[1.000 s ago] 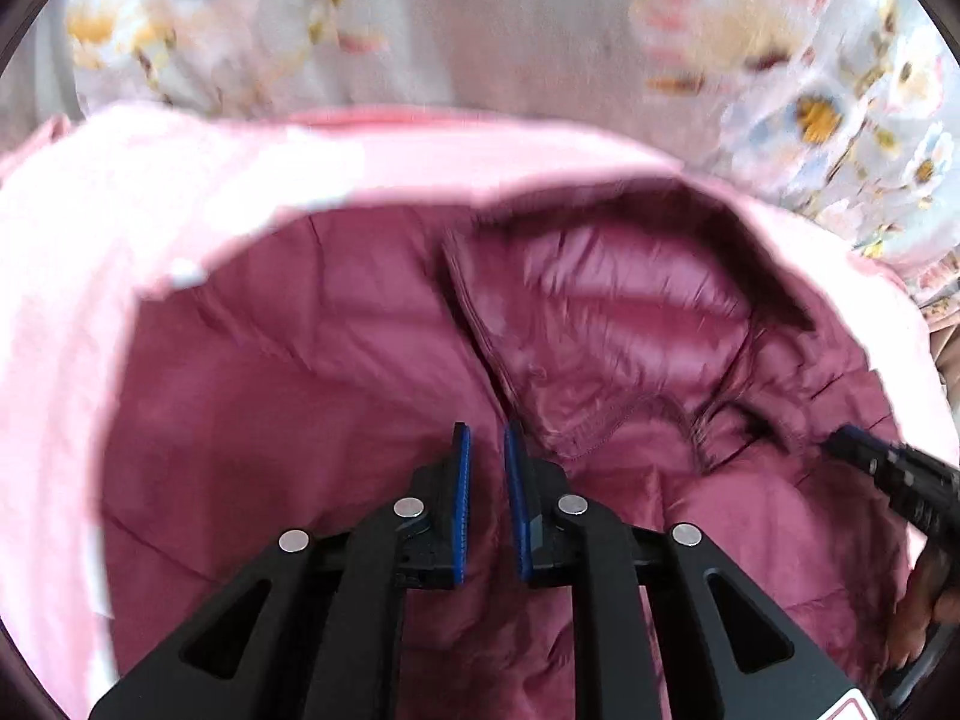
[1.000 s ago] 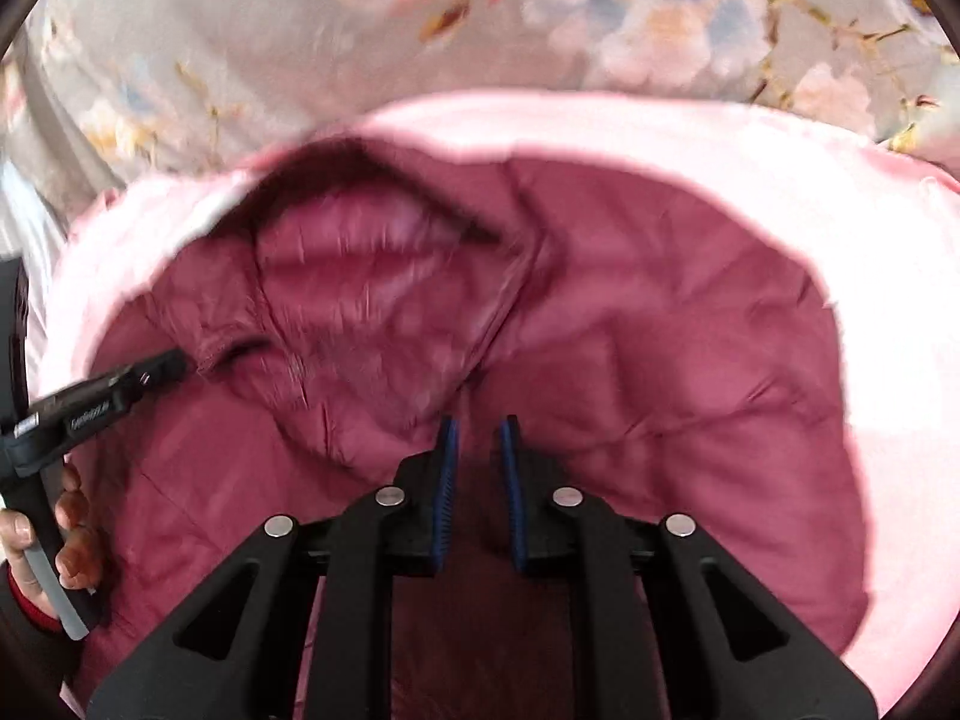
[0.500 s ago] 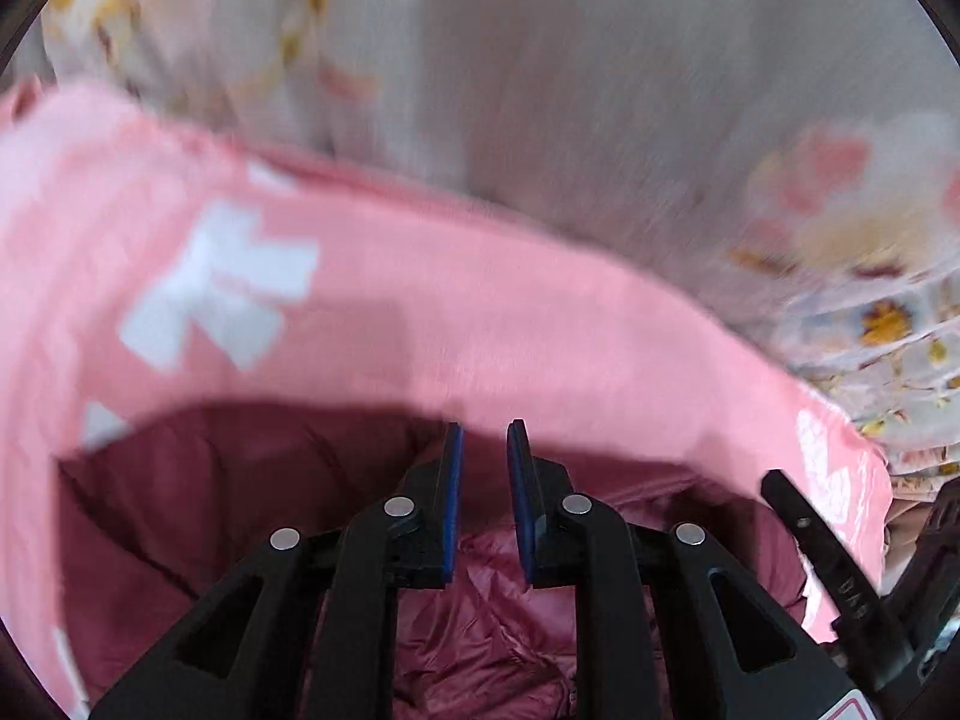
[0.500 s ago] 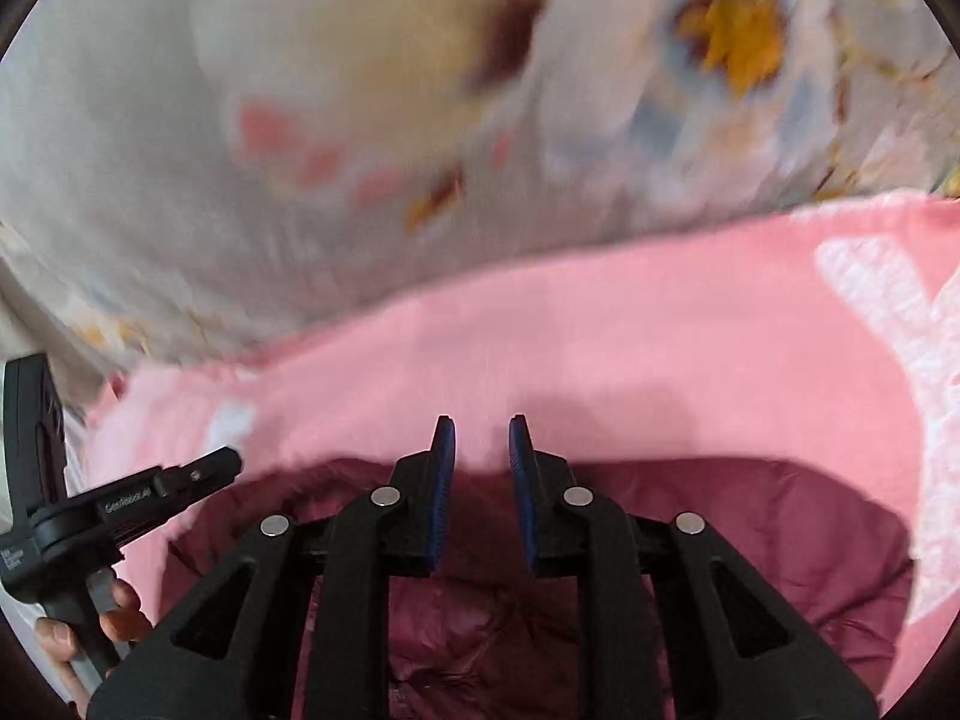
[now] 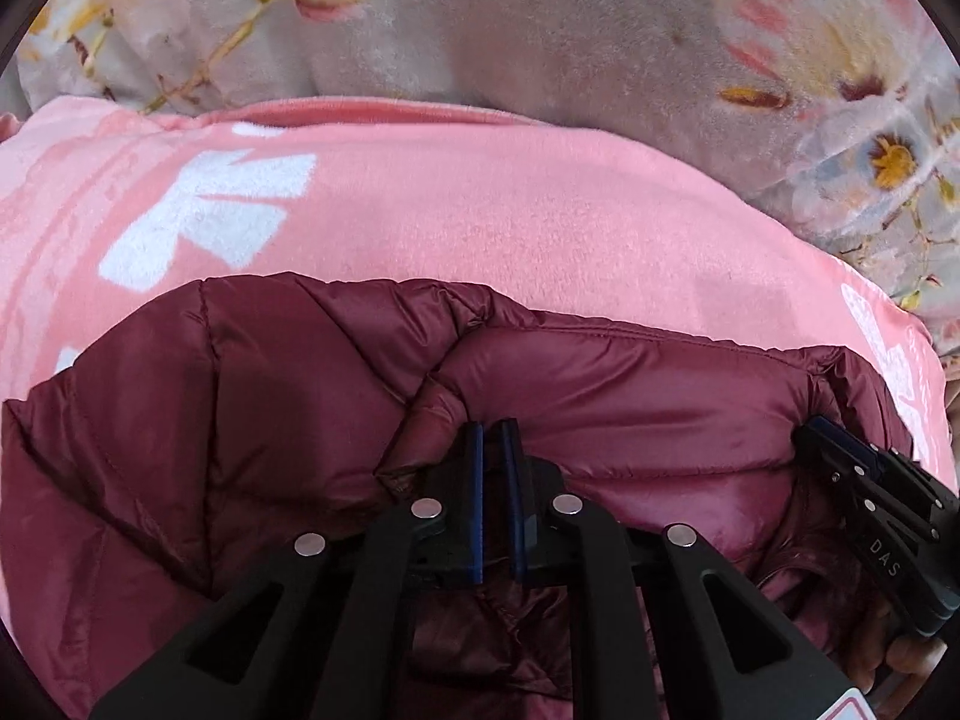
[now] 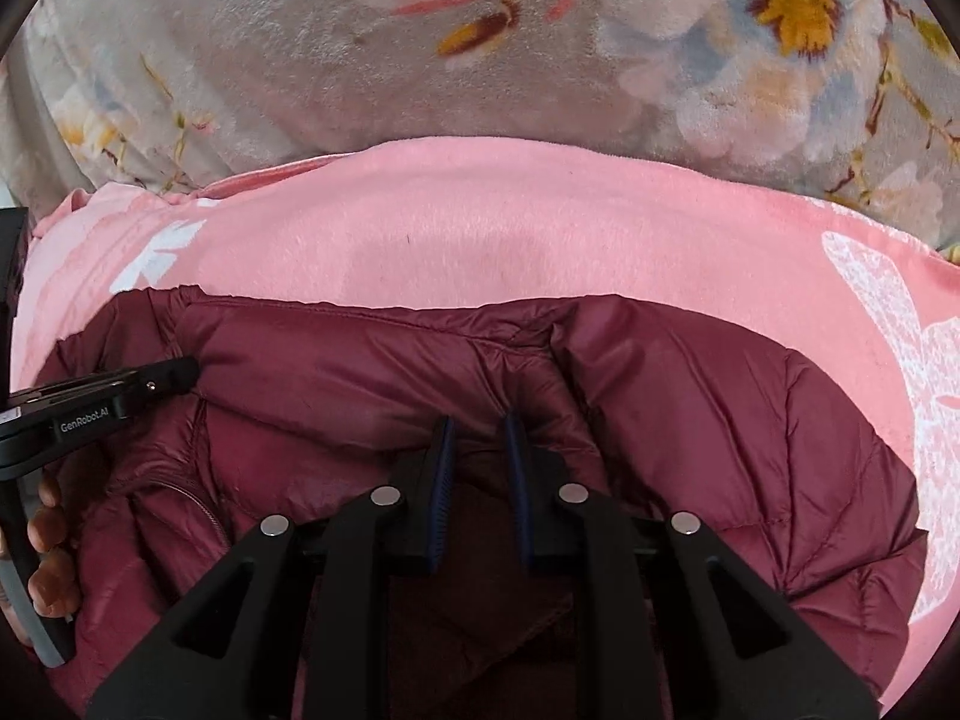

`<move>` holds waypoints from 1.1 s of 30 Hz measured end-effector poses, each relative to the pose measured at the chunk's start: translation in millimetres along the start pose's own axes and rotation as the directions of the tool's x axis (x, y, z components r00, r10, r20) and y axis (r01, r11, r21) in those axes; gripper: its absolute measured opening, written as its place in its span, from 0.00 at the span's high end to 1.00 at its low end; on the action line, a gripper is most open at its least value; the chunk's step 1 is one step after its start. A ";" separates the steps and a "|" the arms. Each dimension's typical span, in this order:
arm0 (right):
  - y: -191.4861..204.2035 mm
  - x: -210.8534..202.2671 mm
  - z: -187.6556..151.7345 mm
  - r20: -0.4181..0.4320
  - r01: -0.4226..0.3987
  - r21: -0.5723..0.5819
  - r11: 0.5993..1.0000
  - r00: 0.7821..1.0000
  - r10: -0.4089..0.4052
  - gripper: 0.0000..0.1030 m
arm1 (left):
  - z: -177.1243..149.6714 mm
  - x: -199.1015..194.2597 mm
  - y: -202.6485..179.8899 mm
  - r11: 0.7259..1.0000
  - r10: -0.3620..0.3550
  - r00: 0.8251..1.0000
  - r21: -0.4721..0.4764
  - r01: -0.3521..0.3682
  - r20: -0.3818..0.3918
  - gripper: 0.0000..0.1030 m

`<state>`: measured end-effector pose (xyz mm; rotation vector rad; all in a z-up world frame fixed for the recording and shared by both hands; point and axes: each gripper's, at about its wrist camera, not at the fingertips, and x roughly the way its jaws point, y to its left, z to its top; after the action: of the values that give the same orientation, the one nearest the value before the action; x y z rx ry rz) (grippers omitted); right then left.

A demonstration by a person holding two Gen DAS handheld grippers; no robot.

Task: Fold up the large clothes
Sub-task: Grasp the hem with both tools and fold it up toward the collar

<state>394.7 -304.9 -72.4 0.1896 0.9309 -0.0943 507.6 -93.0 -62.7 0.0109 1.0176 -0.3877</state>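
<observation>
Left wrist view: the left gripper (image 5: 493, 429) points down at a maroon puffer jacket (image 5: 630, 408) that lies on a pink blanket (image 5: 480, 210), which in turn lies on a grey floral bedcover (image 5: 540, 18). The blue pads (image 5: 476, 480) stand a narrow gap apart and are closing; their tips sit against a bunched fold of jacket fabric, but whether fabric is pinched between them cannot be told. The right gripper (image 5: 807, 435) enters from the right edge with its tip touching the jacket's far corner; its jaw state cannot be told from this side. One second ago this view showed the jacket spread open with its lining and collar exposed; half a second ago the picture was blurred and mostly pink blanket. Now the jacket presents a doubled, rounded upper edge, and the picture is sharp. Right wrist view: the right gripper (image 6: 477, 420) also points down at the jacket (image 6: 690, 396), pads a slightly wider gap apart and closing, tips at a crease near the folded edge; a grasp cannot be confirmed. The left gripper (image 6: 192, 369) enters from the left, tip on the jacket, with a hand (image 6: 51, 546) around its handle. A zipper (image 6: 198, 501) runs along the lower left. Compared with one second ago, the open lining is covered and the folded edge lies straight across the blanket (image 6: 510, 228).
</observation>
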 end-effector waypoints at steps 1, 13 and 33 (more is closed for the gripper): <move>1.9 0.2 -1.0 0.008 0.014 -0.008 1.000 1.000 -0.014 0.85 | -4.4 -0.3 -1.5 1.000 0.012 1.000 0.015 -0.012 0.020 0.89; 2.2 -1.2 0.3 0.020 0.025 -0.012 1.000 0.999 -0.025 0.84 | -11.4 3.2 -13.7 0.992 0.090 0.994 0.082 -0.096 0.064 0.89; 2.5 2.8 3.4 0.000 0.029 -0.006 1.000 1.000 -0.029 0.84 | -12.8 9.9 -26.8 0.967 0.196 0.978 0.151 -0.205 0.071 0.89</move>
<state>399.5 -303.2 -72.4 0.1707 0.9335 -0.1179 493.0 -118.7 -73.1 0.2432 0.9190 -0.2806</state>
